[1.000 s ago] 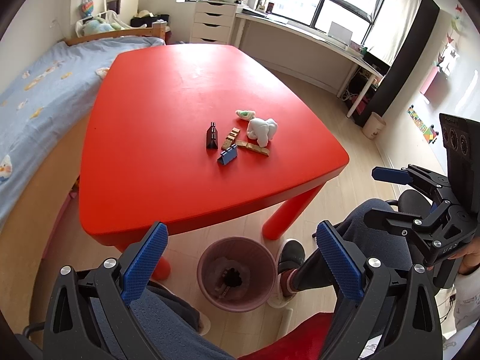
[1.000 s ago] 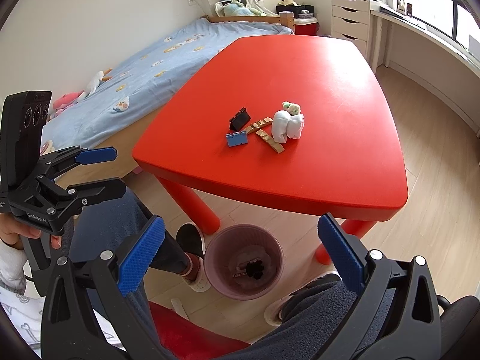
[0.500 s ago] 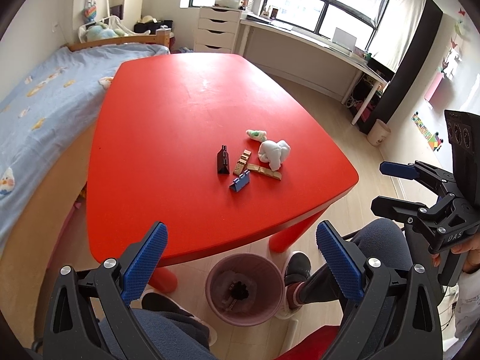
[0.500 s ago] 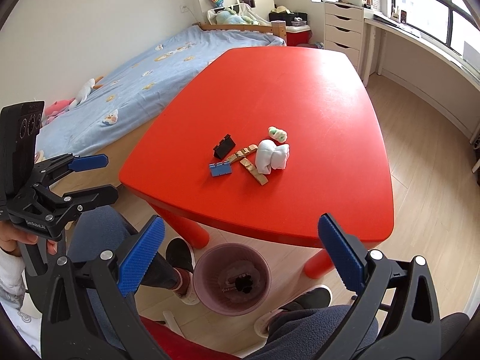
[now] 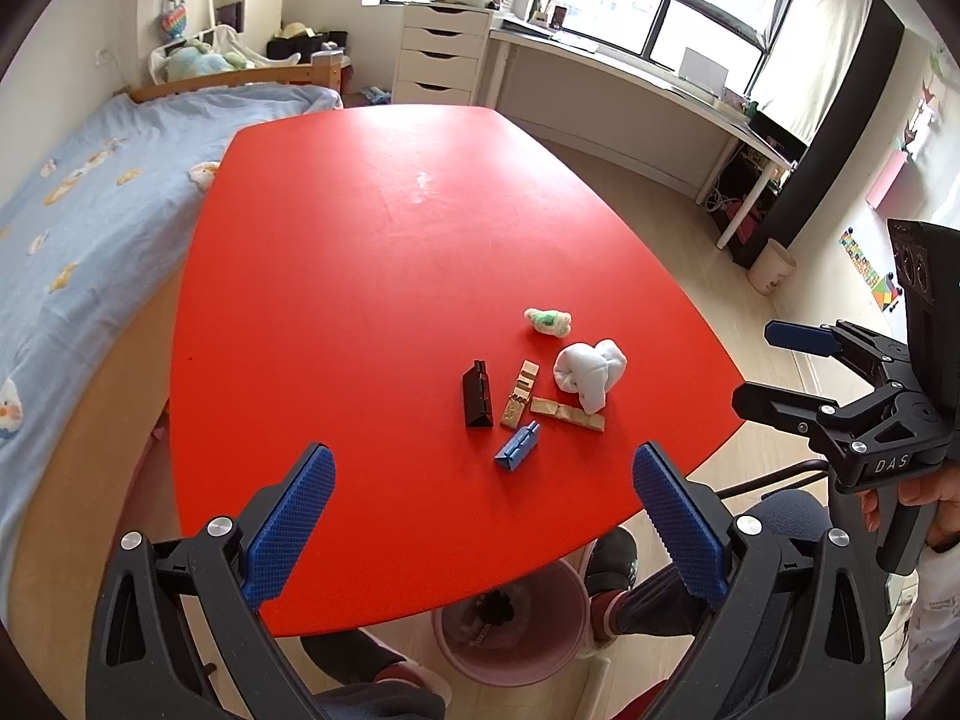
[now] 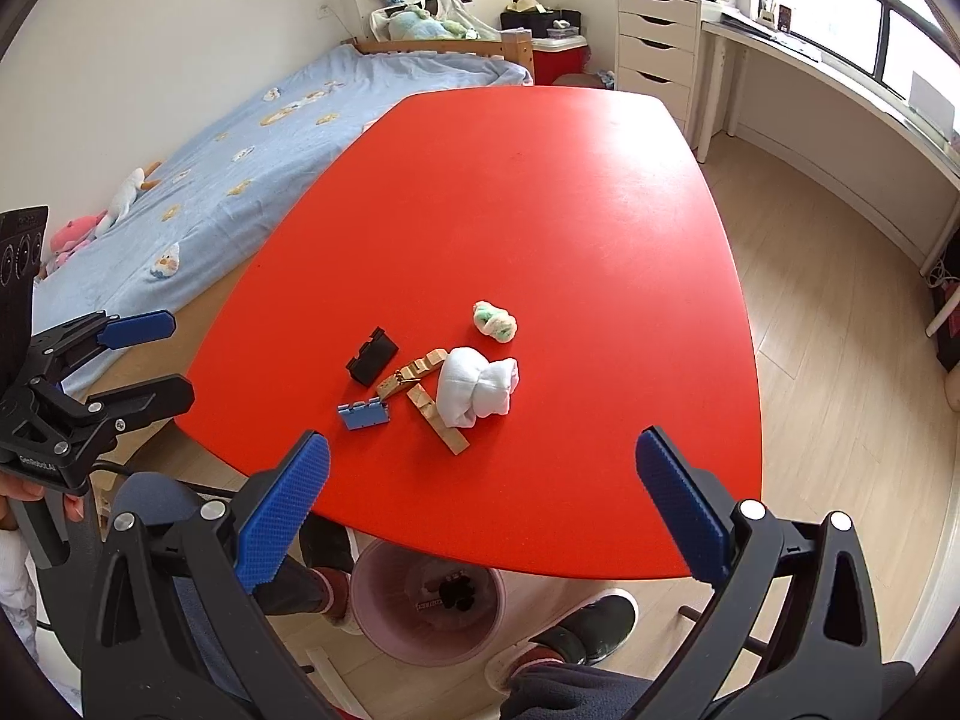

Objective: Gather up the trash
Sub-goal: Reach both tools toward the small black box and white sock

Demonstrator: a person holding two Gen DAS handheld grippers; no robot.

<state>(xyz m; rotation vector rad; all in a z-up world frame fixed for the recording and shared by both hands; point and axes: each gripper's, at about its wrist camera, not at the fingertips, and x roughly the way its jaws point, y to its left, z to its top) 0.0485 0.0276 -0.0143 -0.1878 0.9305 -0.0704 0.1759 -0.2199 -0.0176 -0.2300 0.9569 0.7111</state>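
A small cluster lies on the red table (image 5: pixel 360 276) near its front edge. It holds a white wad of tissue (image 5: pixel 589 369) (image 6: pixel 476 390), a smaller green-and-white wad (image 5: pixel 547 321) (image 6: pixel 495 320), a black clip (image 5: pixel 477 394) (image 6: pixel 372 356), a blue clip (image 5: pixel 517 446) (image 6: pixel 363 414) and two wooden pegs (image 5: pixel 519 394) (image 6: pixel 438 417). My left gripper (image 5: pixel 483 519) hovers open just short of the cluster. My right gripper (image 6: pixel 483 510) is open too, over the table's front edge, nothing between its fingers. A pink waste bin (image 5: pixel 510 621) (image 6: pixel 427 597) stands on the floor under that edge.
A bed with a blue cover (image 5: pixel 66 222) runs along the table's left side. A person's knees and shoes (image 6: pixel 591 627) are beside the bin. A white drawer unit (image 5: pixel 441 54) and a long desk under the window (image 5: pixel 630 72) stand at the back.
Both grippers have risen and moved forward over the table's front edge, so the cluster now sits closer and the bin is partly hidden below the edge. Both stayed open.
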